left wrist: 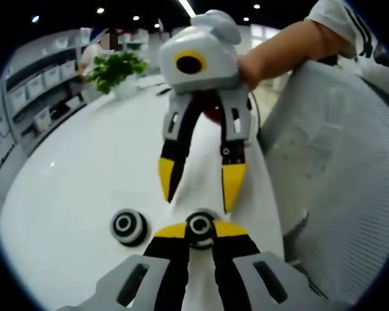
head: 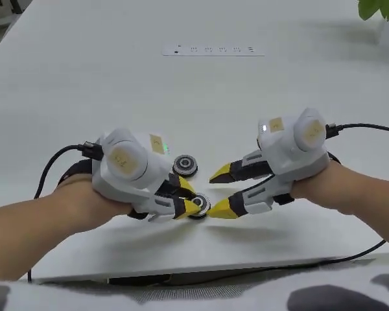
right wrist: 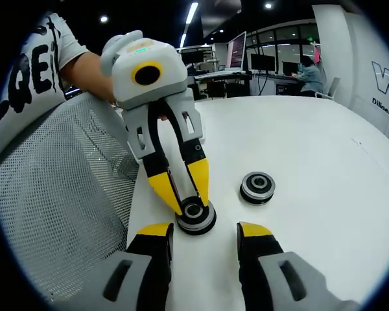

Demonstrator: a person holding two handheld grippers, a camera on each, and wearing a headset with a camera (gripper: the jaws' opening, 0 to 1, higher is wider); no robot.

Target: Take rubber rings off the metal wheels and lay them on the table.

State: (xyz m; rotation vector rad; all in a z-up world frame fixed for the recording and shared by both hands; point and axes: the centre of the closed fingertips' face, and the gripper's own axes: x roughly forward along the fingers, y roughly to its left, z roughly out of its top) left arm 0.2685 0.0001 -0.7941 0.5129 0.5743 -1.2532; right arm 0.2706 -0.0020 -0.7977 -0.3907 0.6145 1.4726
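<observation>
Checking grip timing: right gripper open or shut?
Open. Right gripper jaws stand wide apart, wheel just beyond them, clamped by left gripper.

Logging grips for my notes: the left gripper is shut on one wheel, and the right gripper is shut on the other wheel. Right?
Not quite. The left gripper is shut on one wheel, but the right gripper is open and empty; the other wheel lies free on the table, as the head view shows.

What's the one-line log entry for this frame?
left gripper: shut on wheel near table edge | right gripper: open, tips close to that wheel | second wheel: free on table beside them
</observation>
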